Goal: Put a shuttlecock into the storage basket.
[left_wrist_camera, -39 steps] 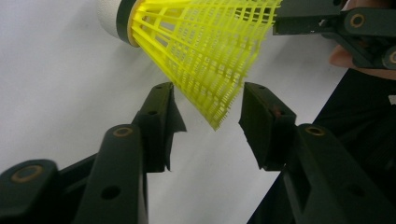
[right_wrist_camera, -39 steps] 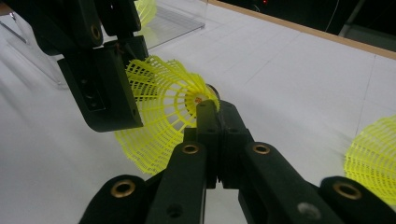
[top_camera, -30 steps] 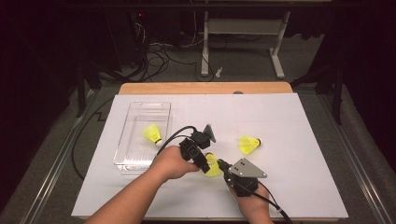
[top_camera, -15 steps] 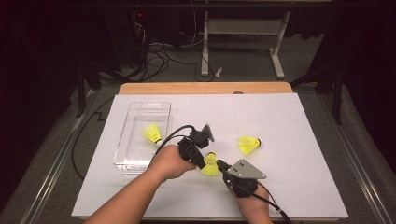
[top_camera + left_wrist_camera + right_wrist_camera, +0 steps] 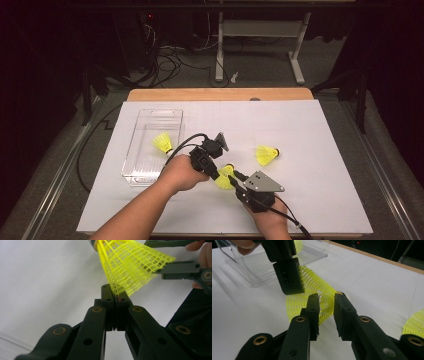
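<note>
— What's the table like, and the room around it?

— A wooden table (image 5: 220, 94) covered by a matt white sheet (image 5: 310, 150). Behind it the room is dark: a grey floor, tangled cables (image 5: 165, 55) and the white legs of a desk (image 5: 260, 45).

— And the things on the sheet?

— A clear, ribbed plastic box (image 5: 150, 145), rectangular, with one yellow shuttlecock (image 5: 162, 142) inside, I think; the clear wall makes that hard to judge. Right of the box lies a second yellow shuttlecock (image 5: 266, 154), well apart from it. A third, the held shuttlecock (image 5: 225, 176), sits just right of the box, between the two hands. Its skirt is a cone of open yellow plastic mesh.

— The grippers?

— The left gripper (image 5: 115, 293) has its black jaws pressed together, pinching the edge of that mesh skirt. The right gripper (image 5: 327, 305) has its jaws a little apart, just been opening, mesh between them; the pads look clear of it.
</note>
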`<state>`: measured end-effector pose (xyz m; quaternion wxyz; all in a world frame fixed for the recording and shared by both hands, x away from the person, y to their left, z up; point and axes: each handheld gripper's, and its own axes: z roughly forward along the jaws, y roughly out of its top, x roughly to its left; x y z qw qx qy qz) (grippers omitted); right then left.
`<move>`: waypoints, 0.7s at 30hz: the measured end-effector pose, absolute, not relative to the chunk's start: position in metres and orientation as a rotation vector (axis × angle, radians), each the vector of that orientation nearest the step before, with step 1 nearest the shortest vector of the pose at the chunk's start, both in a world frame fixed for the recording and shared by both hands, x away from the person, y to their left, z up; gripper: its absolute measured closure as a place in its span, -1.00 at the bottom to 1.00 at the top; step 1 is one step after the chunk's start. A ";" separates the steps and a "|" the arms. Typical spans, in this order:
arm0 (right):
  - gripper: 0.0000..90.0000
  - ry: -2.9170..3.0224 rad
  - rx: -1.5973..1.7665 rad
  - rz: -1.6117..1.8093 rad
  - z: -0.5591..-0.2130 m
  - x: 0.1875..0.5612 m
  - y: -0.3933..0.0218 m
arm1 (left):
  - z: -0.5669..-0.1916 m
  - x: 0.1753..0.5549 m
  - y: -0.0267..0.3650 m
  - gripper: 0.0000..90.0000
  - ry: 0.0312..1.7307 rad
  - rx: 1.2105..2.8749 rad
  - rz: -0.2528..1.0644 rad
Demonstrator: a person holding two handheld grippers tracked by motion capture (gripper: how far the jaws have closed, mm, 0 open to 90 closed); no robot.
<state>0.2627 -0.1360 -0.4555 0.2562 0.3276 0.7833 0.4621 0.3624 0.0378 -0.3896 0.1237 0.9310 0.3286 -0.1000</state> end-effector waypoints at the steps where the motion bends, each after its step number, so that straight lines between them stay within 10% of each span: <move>1: 0.61 2.128 0.885 1.256 -0.455 0.262 -0.136 | -0.390 0.363 0.038 0.97 0.958 2.717 -0.295; 21: -0.20 2.110 0.874 1.334 -0.453 0.257 -0.139 | -0.390 0.368 0.046 0.97 0.980 2.712 -0.294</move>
